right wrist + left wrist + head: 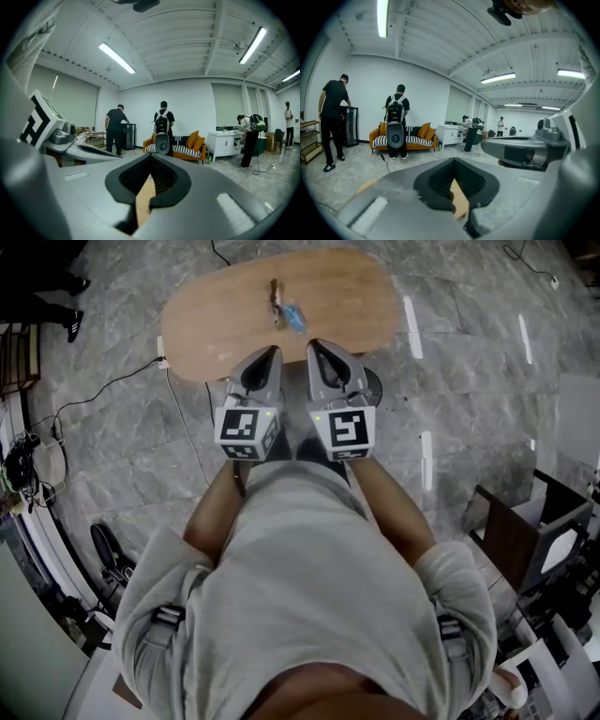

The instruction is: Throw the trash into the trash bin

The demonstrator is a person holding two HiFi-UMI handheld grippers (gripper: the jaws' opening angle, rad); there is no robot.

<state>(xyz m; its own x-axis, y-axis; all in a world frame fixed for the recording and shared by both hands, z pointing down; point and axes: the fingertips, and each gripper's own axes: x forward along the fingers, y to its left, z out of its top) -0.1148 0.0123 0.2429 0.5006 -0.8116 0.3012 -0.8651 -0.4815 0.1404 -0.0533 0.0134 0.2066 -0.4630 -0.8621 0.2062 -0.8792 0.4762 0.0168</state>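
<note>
An oval wooden table (216, 324) stands ahead of me on the marble floor. Near its middle lie a brown, stick-like piece of trash (275, 298) and a blue wrapper (295, 316) beside it. My left gripper (274, 351) and right gripper (312, 344) are held side by side, pointing at the table's near edge, short of the trash. Both are shut with nothing in them. In the left gripper view the gripper (454, 187) shows only a sliver of tabletop past its pads, as does the gripper (147, 187) in the right gripper view. I see no bin that I can be sure of.
A dark round object (373, 386) sits partly under the table's right edge. Cables (103, 390) run over the floor at left, boxes and gear (530, 540) stand at right. Farther off are an orange sofa (187, 147), a white cabinet (227, 143) and several standing people.
</note>
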